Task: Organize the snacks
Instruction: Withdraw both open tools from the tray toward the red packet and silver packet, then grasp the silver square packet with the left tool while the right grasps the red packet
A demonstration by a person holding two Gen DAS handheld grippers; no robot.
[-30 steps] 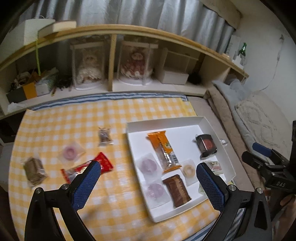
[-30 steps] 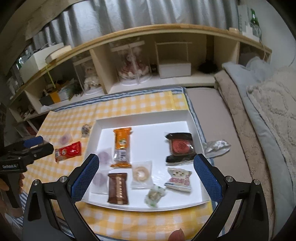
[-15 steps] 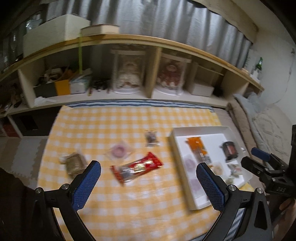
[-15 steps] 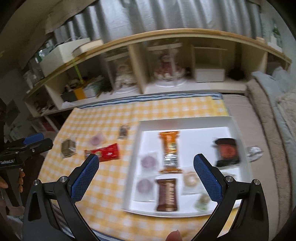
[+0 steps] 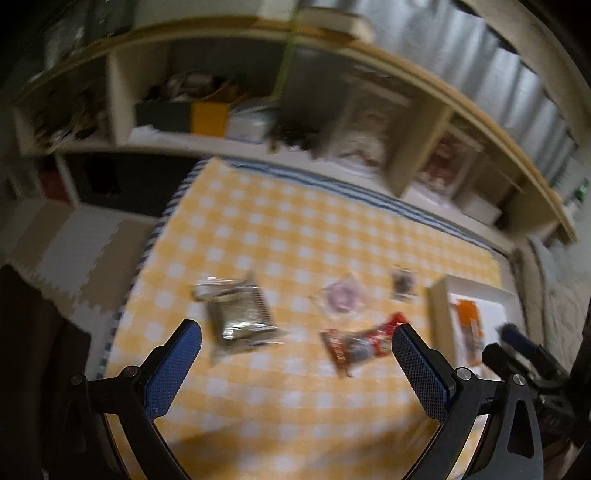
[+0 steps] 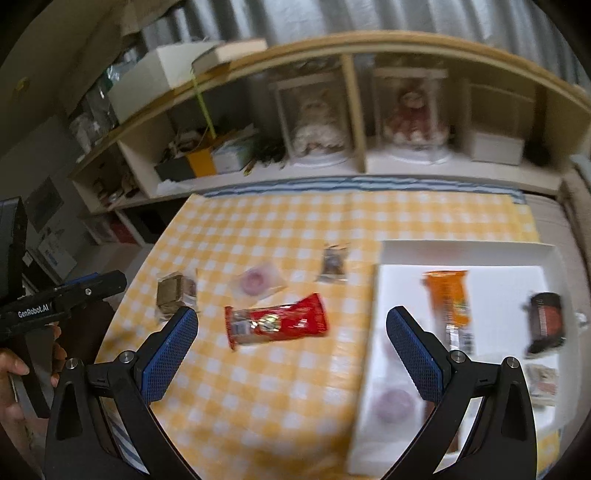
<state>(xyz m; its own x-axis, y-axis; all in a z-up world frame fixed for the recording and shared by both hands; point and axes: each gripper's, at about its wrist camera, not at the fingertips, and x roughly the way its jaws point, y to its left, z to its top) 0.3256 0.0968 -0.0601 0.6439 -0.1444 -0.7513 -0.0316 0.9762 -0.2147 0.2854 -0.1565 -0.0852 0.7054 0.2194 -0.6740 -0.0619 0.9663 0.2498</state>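
This is looking like a lived-in room of a home. A low wooden shelf is running along the wall, holding two dolls in clear cases, a box and assorted clutter. Grey curtains are hanging behind it. A yellow checked cloth is covering the surface, and soft bedding is lying at its right edge. Foam floor mats are showing at the left in the left wrist view.

The left gripper is wide open at the bottom of its frame. The right gripper is wide open too. A hand holds the left one at the left edge.
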